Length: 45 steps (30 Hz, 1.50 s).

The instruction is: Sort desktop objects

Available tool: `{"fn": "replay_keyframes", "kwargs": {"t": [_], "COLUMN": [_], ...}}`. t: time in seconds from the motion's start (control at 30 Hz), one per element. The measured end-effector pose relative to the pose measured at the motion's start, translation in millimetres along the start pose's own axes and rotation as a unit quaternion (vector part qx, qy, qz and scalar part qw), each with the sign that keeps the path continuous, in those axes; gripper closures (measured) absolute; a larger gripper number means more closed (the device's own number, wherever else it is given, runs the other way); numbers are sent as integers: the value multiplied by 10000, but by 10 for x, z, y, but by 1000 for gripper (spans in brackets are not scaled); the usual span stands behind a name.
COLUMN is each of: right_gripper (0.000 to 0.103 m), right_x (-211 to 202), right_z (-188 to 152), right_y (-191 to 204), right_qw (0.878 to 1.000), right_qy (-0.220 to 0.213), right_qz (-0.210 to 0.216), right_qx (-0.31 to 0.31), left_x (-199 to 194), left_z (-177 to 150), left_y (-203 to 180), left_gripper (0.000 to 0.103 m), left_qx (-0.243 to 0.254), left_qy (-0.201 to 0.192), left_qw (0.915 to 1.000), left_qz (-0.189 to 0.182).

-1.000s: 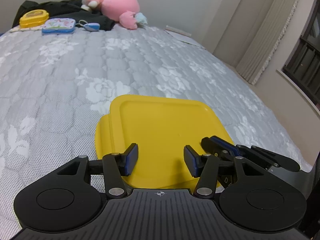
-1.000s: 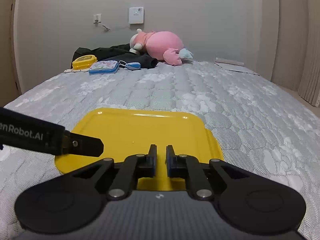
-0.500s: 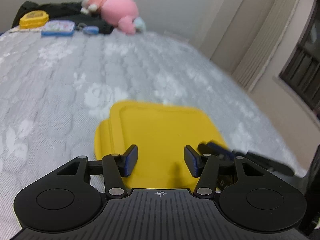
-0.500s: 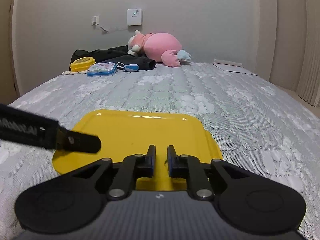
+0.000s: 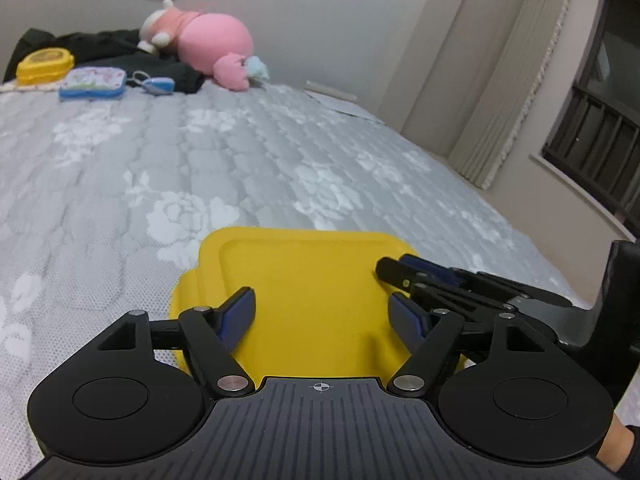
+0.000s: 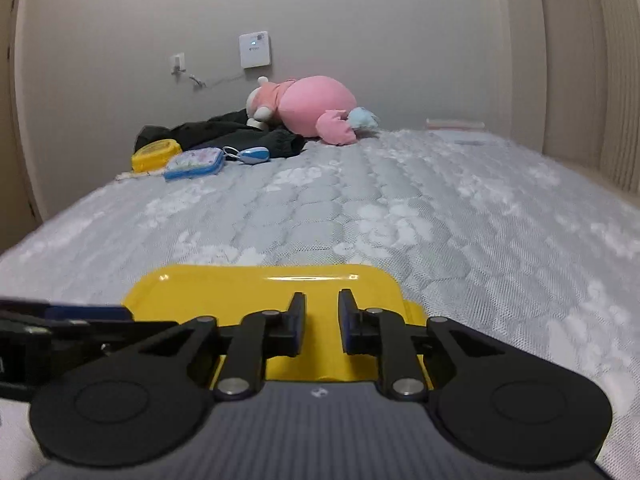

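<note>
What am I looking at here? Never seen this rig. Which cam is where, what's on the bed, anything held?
No robot arm: a person carries a two-finger gripper in each hand, each with a fisheye camera looking along its fingers.

The left view shows the left gripper, jaws wide open, above the flat yellow plastic tray; the right gripper pokes in beside it. The right view shows the right gripper, jaws narrowly apart with nothing between them.

The tray lies on the grey quilted mattress. Far off: a pink plush toy, dark clothing, a yellow lidded box, a blue-rimmed case and a small blue gadget.

Nothing is held.
</note>
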State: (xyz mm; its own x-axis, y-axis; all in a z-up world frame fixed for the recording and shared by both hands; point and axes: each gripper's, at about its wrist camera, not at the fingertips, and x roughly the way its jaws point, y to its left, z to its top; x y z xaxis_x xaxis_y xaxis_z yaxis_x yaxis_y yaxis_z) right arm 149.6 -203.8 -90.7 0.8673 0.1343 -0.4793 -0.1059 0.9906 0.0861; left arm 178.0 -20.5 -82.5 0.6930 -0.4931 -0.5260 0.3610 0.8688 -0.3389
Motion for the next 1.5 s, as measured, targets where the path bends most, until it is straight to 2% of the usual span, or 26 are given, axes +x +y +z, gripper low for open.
{"fn": "replay_keyframes", "kwargs": {"t": [0.07,0.2,0.63,0.7,0.77,0.8,0.83,0.87,0.93,1.0,1.03,1.1,1.2,1.3,1.4,1.5], "right_gripper": [83,75,71,71,66,58,52,50,50,50,50,50,51,59,56,56], "right_x": [-15,-45,-158,-186,-292,-365,-442,-511,-592,-585,-574,-551,-517,-484,-450,-416], "right_z": [-14,-41,-112,-137,-88,-52,-18,14,60,53,45,27,1,-25,-51,-77], "right_y": [14,42,105,248,167,94,3,-100,-343,-402,-412,-431,-461,-490,-520,-549], "right_qw": [9999,9995,9957,9962,9977,9985,9988,9983,9946,9923,9914,9894,9857,9810,9755,9690], "right_qy": [-17,-52,-97,-11,28,-20,-99,-160,-149,-100,-75,-24,53,130,207,283], "right_qz": [-31,-94,-260,-269,-333,-390,-466,-537,-569,-507,-469,-393,-279,-164,-49,65], "right_qx": [-102,-306,-885,-825,-590,-385,-130,163,859,1129,1218,1397,1663,1928,2191,2452], "left_x": [-10,-27,-121,-198,-332,-410,-475,-517,-520,-457,-415,-320,-217,-205,-193,-154], "left_z": [7,-3,2,11,48,73,96,115,123,92,73,43,39,58,86,86], "left_y": [16,4,58,86,137,191,264,356,571,758,826,881,857,865,893,911], "left_gripper": [24,25,25,25,24,19,16,15,15,16,18,18,17,12,12,12], "left_qx": [-69,-25,-248,-352,-472,-612,-815,-1088,-1747,-2384,-2630,-2864,-2780,-2786,-2738,-2739], "left_qy": [15,35,17,-15,-120,-185,-236,-263,-185,-50,21,172,338,364,349,406], "left_qw": [10000,10000,9996,9993,9988,9979,9964,9937,9843,9698,9624,9542,9573,9561,9566,9571], "left_qz": [-25,10,-106,-82,44,79,69,31,-173,-515,-674,-850,-720,-836,-932,-850]}}
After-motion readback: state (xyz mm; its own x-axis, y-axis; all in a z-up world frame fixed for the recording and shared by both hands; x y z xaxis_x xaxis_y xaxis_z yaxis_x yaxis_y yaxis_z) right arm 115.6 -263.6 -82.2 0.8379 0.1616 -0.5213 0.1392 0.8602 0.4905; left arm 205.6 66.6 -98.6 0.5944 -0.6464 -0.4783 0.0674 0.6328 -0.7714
